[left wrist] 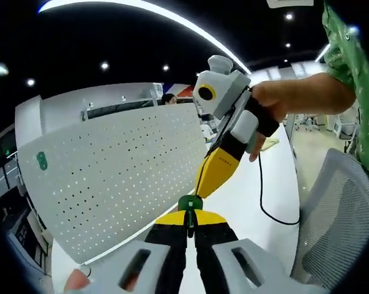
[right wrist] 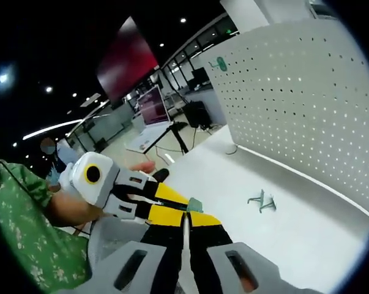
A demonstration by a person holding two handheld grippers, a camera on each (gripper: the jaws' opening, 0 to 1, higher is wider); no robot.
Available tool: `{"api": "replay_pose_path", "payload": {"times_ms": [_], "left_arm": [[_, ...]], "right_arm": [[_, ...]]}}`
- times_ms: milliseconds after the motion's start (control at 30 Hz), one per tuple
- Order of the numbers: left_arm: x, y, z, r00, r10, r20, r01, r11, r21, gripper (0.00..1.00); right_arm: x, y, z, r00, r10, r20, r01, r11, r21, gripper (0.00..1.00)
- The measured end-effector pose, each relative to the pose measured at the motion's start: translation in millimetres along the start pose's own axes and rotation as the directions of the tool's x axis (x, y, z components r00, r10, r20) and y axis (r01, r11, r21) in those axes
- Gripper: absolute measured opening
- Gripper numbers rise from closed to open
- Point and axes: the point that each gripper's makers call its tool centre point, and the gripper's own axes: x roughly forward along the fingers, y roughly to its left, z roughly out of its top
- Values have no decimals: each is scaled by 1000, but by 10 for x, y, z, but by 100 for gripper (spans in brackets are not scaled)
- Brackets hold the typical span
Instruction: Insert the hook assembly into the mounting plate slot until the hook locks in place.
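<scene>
Both grippers (left wrist: 190,222) (right wrist: 185,222) meeting tip to tip, clamped together on green hook assembly (left wrist: 190,203); second green hook (right wrist: 262,201) lying on white surface (right wrist: 306,245) before upright pegboard mounting plate (left wrist: 117,171).

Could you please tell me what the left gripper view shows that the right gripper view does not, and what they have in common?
Left gripper view: a grey mesh chair at the right, and a black cable trailing across the table.

Right gripper view: a loose green hook lying on the white table, and a dark red screen in the room beyond.

Both: the white pegboard with a small green piece on it, and the left gripper and right gripper meeting on a small green part.
</scene>
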Motion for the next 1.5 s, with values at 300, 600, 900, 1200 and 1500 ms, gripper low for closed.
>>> {"api": "replay_pose_path", "payload": {"times_ms": [300,600,900,1200,1500], "left_arm": [[-2,154,26,998,48,34,-40,979,-202,3],[20,219,214,994,91,63,-70,956,-285,3],[25,247,290,990,123,68,-93,934,-344,3],[4,212,335,987,141,71,-121,966,-228,4],[-1,214,420,983,155,98,-136,975,-176,5]], "right_arm": [[23,-64,-12,998,-68,6,69,991,-117,4],[103,-86,115,982,-176,63,187,928,-322,5],[93,-81,219,970,-215,116,244,888,-390,1],[63,-73,237,967,-216,137,252,898,-360,0],[18,-71,276,964,-177,200,221,950,-222,0]]}}
